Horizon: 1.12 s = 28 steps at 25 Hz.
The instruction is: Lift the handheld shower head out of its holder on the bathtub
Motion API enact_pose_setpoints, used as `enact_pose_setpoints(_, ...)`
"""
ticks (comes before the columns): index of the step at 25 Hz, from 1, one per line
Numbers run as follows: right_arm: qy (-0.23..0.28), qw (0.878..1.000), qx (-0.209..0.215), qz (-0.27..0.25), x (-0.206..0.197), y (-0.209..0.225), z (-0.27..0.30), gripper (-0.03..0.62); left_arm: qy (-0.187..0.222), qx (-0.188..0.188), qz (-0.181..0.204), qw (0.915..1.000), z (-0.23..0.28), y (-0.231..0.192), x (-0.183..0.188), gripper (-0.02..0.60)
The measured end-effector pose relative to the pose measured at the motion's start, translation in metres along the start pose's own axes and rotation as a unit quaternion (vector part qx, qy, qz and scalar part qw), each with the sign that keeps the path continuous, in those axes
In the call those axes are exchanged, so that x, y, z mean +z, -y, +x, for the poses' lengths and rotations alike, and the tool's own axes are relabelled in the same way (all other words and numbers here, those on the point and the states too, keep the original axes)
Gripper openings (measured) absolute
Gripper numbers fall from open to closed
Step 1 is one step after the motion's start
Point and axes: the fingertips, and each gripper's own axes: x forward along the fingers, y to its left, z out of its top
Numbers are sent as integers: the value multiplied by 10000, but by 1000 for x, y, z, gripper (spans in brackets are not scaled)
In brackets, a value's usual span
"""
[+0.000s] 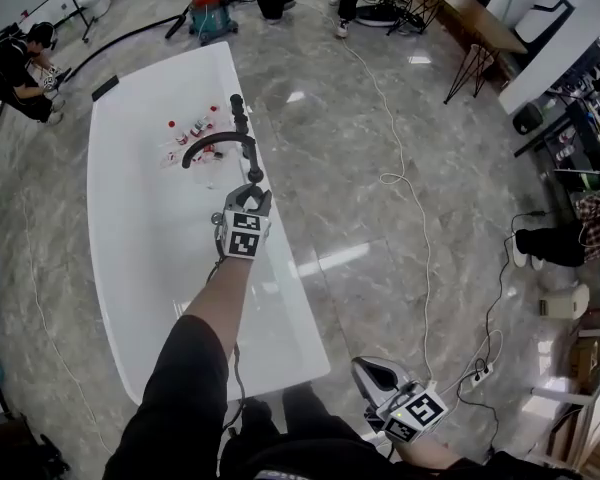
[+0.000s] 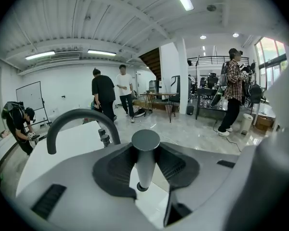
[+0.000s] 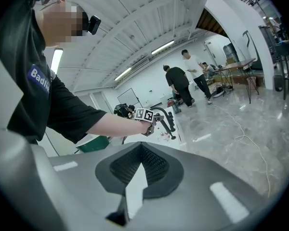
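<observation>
The grey shower head handle (image 2: 145, 163) stands upright between the jaws of my left gripper (image 2: 145, 150), which is shut on it. Its round flat top sits above the pads, and its narrower lower end shows against the white bathtub rim (image 2: 67, 150). In the head view the left gripper (image 1: 250, 198) is over the tub's right rim, with the dark handset (image 1: 253, 174) at its tips just below the curved black faucet spout (image 1: 216, 142). My right gripper (image 1: 368, 370) hangs low beside the tub's near corner with its jaws together and nothing in them; the right gripper view (image 3: 141, 150) shows the same.
Several small bottles (image 1: 192, 131) lie inside the white bathtub (image 1: 140, 238). A white cable (image 1: 412, 183) snakes over the marble floor to the right. A person crouches at the far left (image 1: 20, 68), others stand beyond the tub, and a table (image 1: 470, 13) stands at the back right.
</observation>
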Motion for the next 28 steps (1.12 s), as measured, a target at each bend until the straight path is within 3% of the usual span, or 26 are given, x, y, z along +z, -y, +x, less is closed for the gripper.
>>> enact_pose_setpoints(5,-212,9996,36,-181,-6,-21,-1,-8,127,-75,43,9999,-37,7,16,138)
enact_pose_setpoints(14,9,9990,256,-374,17,-67,0,-8,309,-231,133,9992,-105,24,38,138)
enact_pose_setpoints(28,233,9964,548,-607,16,-137,-13,-8,624,-490,141,9967,-225,60,44,137)
